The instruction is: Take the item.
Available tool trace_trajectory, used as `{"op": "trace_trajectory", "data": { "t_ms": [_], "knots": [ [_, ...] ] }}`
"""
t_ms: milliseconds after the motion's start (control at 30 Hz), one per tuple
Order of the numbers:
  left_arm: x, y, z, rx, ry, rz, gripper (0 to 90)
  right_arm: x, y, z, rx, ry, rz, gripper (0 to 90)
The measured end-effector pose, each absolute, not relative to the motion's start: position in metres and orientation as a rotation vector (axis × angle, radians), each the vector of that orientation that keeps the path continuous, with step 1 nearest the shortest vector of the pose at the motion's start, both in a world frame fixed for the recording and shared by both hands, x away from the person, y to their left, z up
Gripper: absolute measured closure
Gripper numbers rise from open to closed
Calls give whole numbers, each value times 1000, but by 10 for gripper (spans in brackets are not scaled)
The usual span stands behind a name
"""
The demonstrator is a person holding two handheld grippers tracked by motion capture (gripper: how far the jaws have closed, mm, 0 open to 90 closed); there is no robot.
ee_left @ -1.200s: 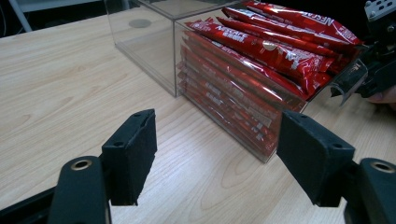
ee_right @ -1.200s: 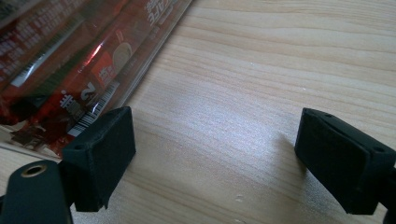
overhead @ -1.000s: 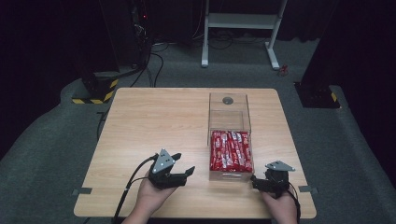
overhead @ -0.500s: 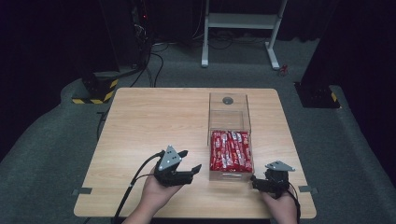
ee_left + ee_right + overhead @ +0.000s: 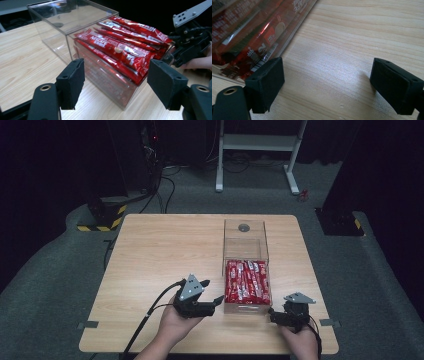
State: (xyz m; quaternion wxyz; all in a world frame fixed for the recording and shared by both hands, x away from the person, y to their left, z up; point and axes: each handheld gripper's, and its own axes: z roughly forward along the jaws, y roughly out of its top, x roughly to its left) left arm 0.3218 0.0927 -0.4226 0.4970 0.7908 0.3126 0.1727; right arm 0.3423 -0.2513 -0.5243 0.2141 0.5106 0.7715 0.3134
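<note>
A clear plastic box [image 5: 244, 245] stands on the wooden table [image 5: 160, 255], right of centre. Its near compartment is packed with several red Nescafe stick packets [image 5: 246, 281]; the far compartment holds a small dark round thing [image 5: 244, 227]. My left gripper [image 5: 214, 304] is held just left of the box's near corner, jaws open and pointing at it. In the left gripper view the packets [image 5: 120, 50] lie beyond the open jaws, nothing between them. My right gripper [image 5: 272, 316] rests at the box's near right corner, open over bare wood, with the box wall [image 5: 249, 37] at its left.
A white metal stand [image 5: 260, 150] and cables are on the floor behind the table. A black-and-yellow striped block [image 5: 100, 217] sits at the far left. Grey tape marks [image 5: 89, 324] lie near the front corners. The table's left half is bare wood.
My left gripper has moved right toward the box and risen a little. The right gripper has stayed in place.
</note>
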Motion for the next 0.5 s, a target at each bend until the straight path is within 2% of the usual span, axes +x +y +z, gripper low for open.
{"op": "trace_trajectory", "data": {
  "t_ms": [500],
  "knots": [
    [327, 65, -419, 1928, 712, 383, 312, 342, -251, -524, 1413, 2144, 871, 121]
  ]
}}
